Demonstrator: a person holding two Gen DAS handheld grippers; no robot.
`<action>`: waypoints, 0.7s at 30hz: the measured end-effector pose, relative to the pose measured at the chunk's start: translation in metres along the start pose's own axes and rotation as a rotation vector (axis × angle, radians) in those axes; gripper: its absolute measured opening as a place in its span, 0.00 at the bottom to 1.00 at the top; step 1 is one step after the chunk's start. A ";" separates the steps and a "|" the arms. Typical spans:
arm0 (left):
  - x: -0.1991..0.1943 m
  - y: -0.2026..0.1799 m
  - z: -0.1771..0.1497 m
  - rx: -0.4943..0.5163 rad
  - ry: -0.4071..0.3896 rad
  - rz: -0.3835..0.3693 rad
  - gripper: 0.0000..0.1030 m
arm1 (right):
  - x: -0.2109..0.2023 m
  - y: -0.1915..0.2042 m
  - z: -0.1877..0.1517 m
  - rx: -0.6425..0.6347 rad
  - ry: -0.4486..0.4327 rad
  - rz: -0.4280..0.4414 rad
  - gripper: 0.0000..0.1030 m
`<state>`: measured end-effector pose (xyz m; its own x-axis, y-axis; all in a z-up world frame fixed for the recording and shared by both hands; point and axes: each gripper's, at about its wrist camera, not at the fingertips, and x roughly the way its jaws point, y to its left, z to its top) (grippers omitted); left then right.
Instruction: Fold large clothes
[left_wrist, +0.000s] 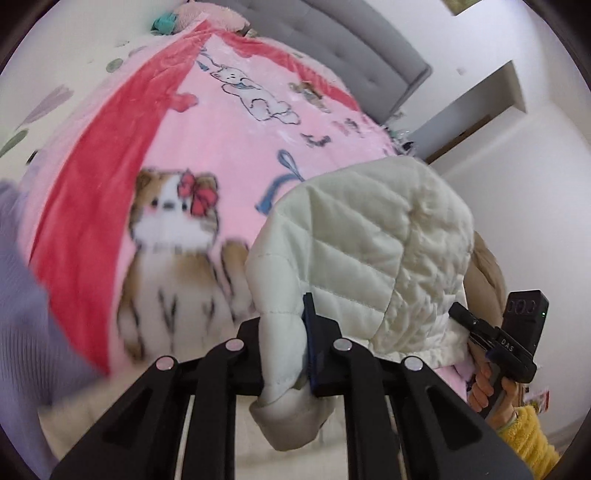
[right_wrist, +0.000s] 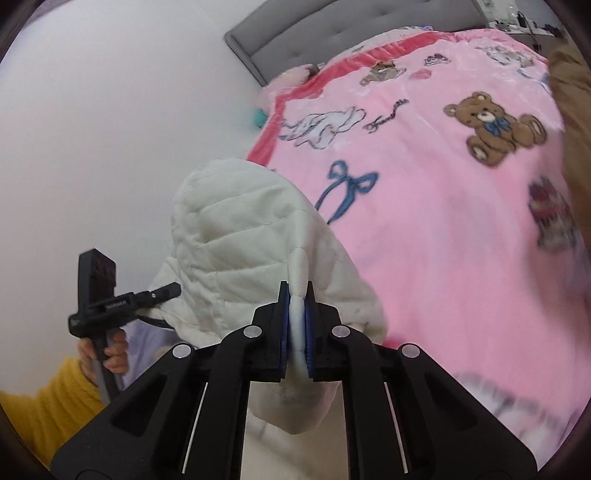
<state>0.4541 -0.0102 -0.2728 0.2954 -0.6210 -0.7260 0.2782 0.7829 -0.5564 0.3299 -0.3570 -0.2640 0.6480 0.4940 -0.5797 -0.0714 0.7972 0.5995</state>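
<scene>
A cream quilted jacket (left_wrist: 362, 251) hangs between my two grippers above a bed. My left gripper (left_wrist: 286, 332) is shut on a thick padded fold of it, near a cuff that droops below the jaws. My right gripper (right_wrist: 297, 317) is shut on a thin edge of the same jacket (right_wrist: 236, 236), pinched between its blue pads. Each gripper shows in the other's view, the right one (left_wrist: 480, 328) at the jacket's far side and the left one (right_wrist: 122, 299) likewise. The jacket's lower part is hidden behind the grippers.
A pink fleece blanket (left_wrist: 221, 147) with cartoon animals and a red border covers the bed (right_wrist: 443, 206). A grey padded headboard (left_wrist: 351, 48) stands at the far end. A lilac garment (left_wrist: 22, 295) lies at the left. A tan garment (right_wrist: 569, 88) lies at the right.
</scene>
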 end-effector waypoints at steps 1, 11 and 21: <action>-0.010 -0.001 -0.015 -0.005 0.002 -0.001 0.13 | -0.009 0.005 -0.013 -0.003 0.001 0.006 0.07; -0.057 -0.007 -0.171 -0.005 -0.023 0.052 0.13 | -0.062 0.035 -0.149 -0.058 0.008 -0.102 0.07; -0.032 0.009 -0.229 0.128 -0.072 0.137 0.14 | -0.038 0.002 -0.219 -0.030 0.075 -0.197 0.07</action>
<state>0.2381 0.0256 -0.3472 0.4017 -0.5137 -0.7581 0.3434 0.8519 -0.3953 0.1391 -0.2983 -0.3611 0.5934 0.3512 -0.7243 0.0279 0.8903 0.4546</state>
